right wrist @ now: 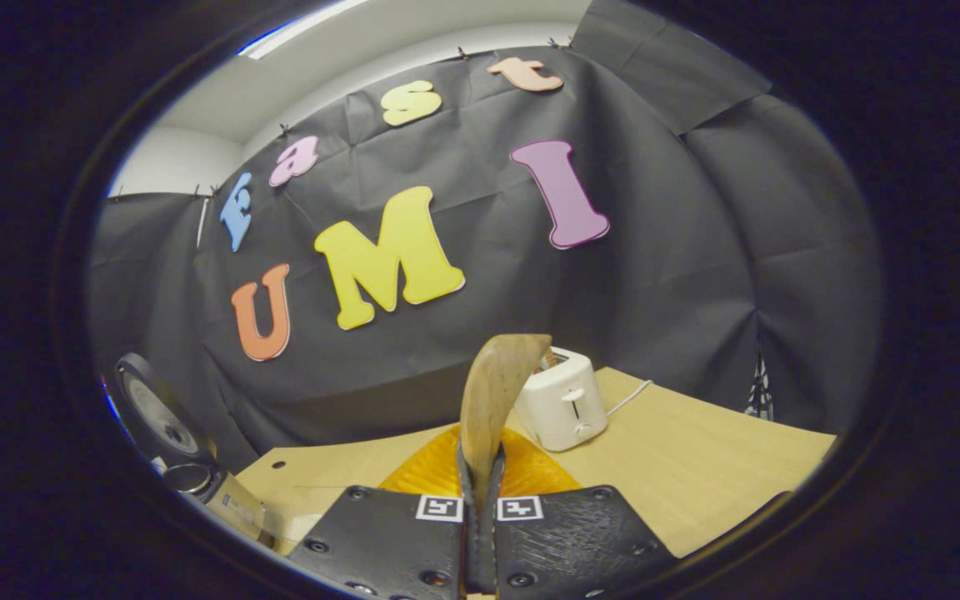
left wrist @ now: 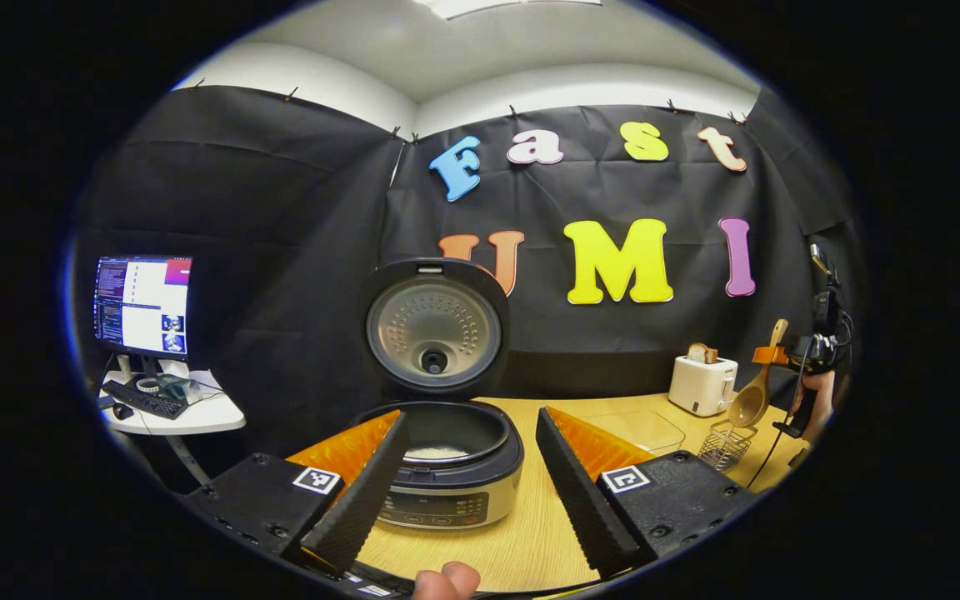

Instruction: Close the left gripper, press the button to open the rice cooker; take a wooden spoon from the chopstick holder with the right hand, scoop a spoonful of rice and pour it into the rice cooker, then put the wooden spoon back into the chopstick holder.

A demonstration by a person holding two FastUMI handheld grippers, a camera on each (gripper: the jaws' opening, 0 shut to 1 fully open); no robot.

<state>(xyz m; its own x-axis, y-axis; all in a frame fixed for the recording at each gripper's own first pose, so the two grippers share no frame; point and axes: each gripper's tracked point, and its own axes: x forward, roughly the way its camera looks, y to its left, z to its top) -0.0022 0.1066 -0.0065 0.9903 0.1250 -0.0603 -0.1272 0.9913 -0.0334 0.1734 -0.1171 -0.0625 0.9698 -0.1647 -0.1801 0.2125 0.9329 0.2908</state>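
The rice cooker [left wrist: 447,492] stands with its lid [left wrist: 434,333] raised, and white rice lies in the inner pot. My left gripper [left wrist: 472,421] is open just in front of it, one finger on each side and touching nothing. At the far right, a hand holds my right gripper [left wrist: 780,357], shut on the wooden spoon [left wrist: 753,398]. The spoon's bowl hangs just above the wire chopstick holder [left wrist: 726,446]. In the right gripper view, the right gripper [right wrist: 480,467] pinches the wooden spoon [right wrist: 497,392], which rises from between its fingers.
A white toaster [left wrist: 702,383] [right wrist: 563,408] with bread in it stands at the back right of the wooden table [left wrist: 530,533]. A clear shallow container [left wrist: 638,429] lies between cooker and holder. A monitor [left wrist: 142,304] on a small side table stands to the left.
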